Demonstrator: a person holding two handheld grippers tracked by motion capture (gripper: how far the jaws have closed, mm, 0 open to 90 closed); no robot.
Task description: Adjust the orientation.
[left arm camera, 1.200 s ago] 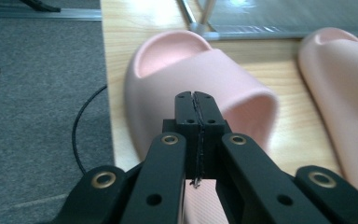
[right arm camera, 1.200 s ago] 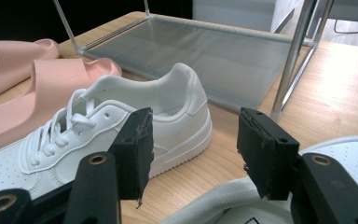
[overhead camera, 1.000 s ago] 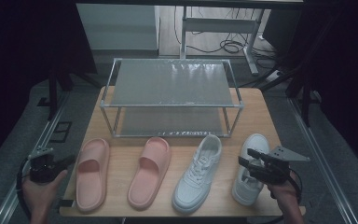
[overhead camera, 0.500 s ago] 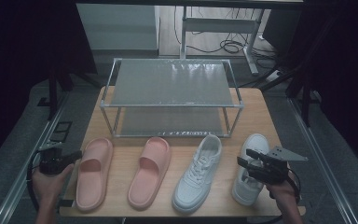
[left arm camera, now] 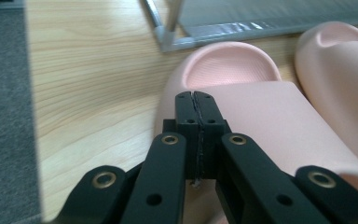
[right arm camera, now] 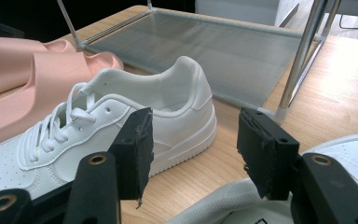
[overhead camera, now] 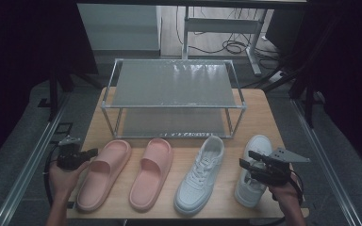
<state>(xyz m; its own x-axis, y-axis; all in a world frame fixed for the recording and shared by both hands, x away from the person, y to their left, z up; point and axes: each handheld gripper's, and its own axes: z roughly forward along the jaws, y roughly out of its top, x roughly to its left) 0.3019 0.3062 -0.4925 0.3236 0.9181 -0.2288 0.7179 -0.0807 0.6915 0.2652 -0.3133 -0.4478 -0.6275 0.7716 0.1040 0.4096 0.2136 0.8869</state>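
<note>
- Left gripper [overhead camera: 93,152], lower left of the high view: fingers [left arm camera: 186,109] pressed together with nothing between them, tip at the edge of the left slide [overhead camera: 104,172]; whether it touches is hard to tell.
- Right gripper [overhead camera: 249,160], lower right: fingers [right arm camera: 137,149] wide apart, empty, above the right sneaker [overhead camera: 253,170].
- Second slide [overhead camera: 152,172] and left sneaker [overhead camera: 200,172] lie between, along the lower edge of the wooden surface [overhead camera: 259,113].
- Rack [overhead camera: 172,101] stands at centre, behind the shoes.
</note>
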